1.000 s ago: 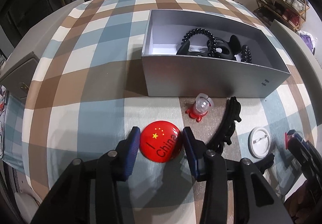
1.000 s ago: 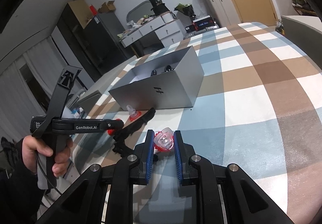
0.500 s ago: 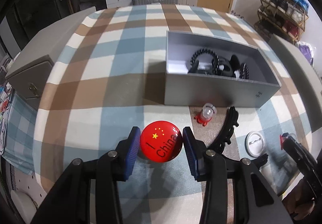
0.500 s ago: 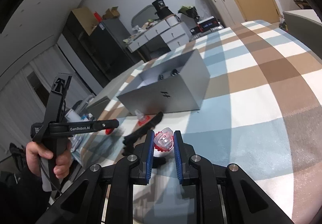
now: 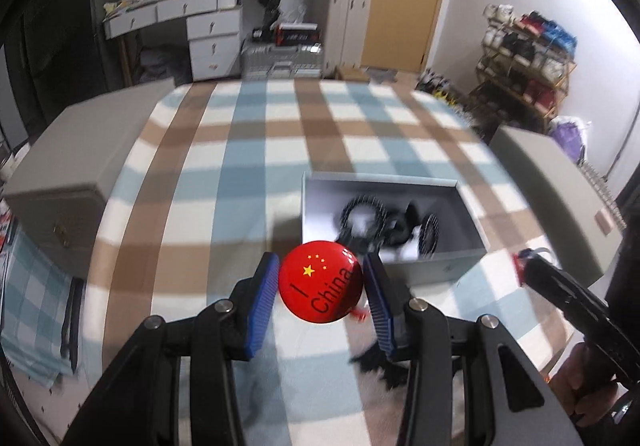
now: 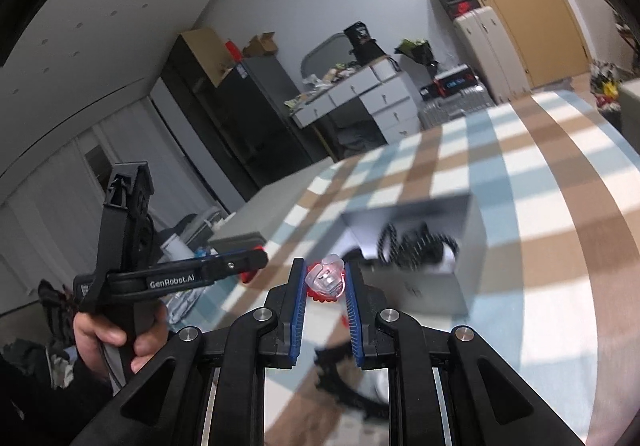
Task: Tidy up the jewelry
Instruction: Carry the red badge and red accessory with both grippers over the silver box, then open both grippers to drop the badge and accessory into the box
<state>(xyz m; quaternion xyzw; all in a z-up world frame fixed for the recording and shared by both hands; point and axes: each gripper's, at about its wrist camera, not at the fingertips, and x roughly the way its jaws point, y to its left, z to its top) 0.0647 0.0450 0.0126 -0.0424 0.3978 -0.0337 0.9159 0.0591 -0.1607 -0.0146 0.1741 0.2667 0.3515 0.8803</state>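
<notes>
Left hand-held gripper is clamped on a round red badge printed with yellow stars and the word "China", its blue pads pressing the badge's two sides. The badge hangs above the checked counter, just in front of the near left corner of a grey box. Inside the box lies a blurred heap of black hair accessories on a white bottom. On the counter below the gripper, in front of the box, a black toothed hair clip shows partly, along with a bit of red that I cannot identify.

Right hand-held gripper is closed on a small clear ornament with a red base, held between its blue pads in the air near the front wall of the box. In the left wrist view this gripper sits to the right of the box, gripped by a hand.
</notes>
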